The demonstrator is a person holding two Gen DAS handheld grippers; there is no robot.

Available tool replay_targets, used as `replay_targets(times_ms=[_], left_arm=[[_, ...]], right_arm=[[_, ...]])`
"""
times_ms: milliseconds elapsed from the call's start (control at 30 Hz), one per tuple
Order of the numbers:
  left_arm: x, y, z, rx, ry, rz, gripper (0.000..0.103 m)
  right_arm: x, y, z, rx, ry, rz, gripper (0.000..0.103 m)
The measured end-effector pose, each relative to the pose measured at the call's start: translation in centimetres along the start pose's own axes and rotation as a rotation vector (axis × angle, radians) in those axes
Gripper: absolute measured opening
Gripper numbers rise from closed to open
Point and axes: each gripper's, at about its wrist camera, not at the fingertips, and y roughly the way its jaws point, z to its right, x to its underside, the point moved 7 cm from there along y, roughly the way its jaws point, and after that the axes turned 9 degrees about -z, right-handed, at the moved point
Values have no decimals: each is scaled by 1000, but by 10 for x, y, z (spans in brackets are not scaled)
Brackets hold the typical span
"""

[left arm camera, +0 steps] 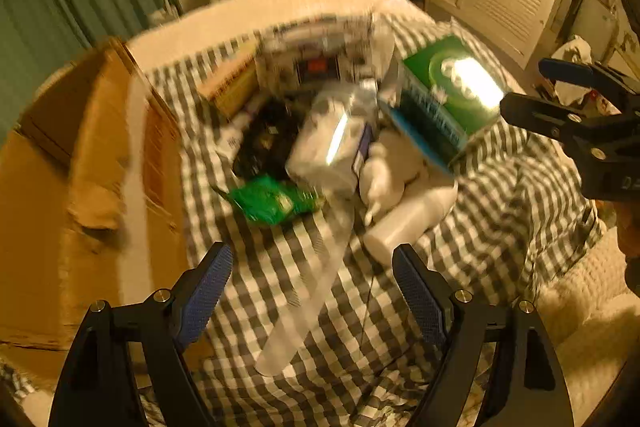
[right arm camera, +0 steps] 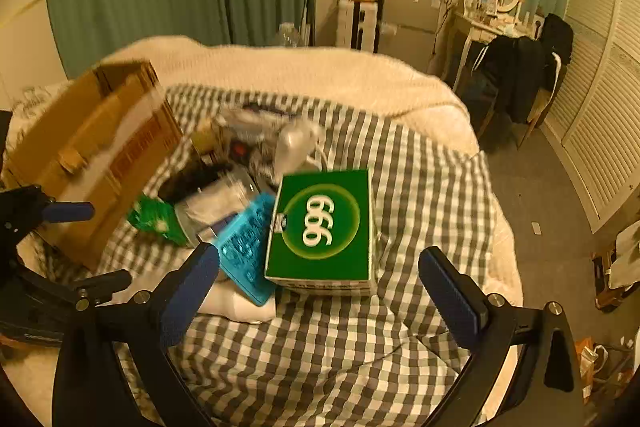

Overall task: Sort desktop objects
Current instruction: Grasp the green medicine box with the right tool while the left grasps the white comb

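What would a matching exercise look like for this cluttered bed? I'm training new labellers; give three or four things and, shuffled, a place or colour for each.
Things:
1. green box
2. cardboard box
3. green packet
4. white bottle

Descriptions:
A. brown, open, at the left edge of the pile
B. lying on its side on the checked cloth
C. printed with white numerals in a circle
D. crinkled, small, at the near edge of the pile

Pairs: 1-C, 2-A, 3-D, 4-B

Bare checked cloth (right arm camera: 320,347) lies open in front; the cardboard box (right arm camera: 92,155) and a seemingly touching clutter pile (left arm camera: 320,147) block beyond.
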Motion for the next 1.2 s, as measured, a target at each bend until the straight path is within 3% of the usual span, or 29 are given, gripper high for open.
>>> replay_targets(times_ms=[267, 433, 633, 733, 767, 867, 1100, 1200], left_arm=[[17, 61, -2, -21, 69, -146, 85], [15, 83, -7, -9, 60, -170, 84], [11, 96, -10, 42, 33, -159, 59], [11, 96, -9, 57, 37, -147, 39], [11, 96, -8, 63, 39, -144, 32], [11, 96, -8, 67, 30, -128, 29], [12, 87, -13, 68, -14, -106, 27], [9, 64, -18, 64, -24, -75, 26]], right_arm=[[2, 32, -4, 38, -39, -52, 100], [1, 50, 2, 59, -17, -83, 100], [-1, 74, 2, 64, -1, -120, 100], [-1, 82, 4, 62, 26, -127, 100], [0, 83, 5, 53, 34, -129, 96], [4, 85, 7, 69, 46, -136, 82], [7, 69, 8, 24, 115, -90, 79], [8, 53, 8, 16, 143, -52, 78]])
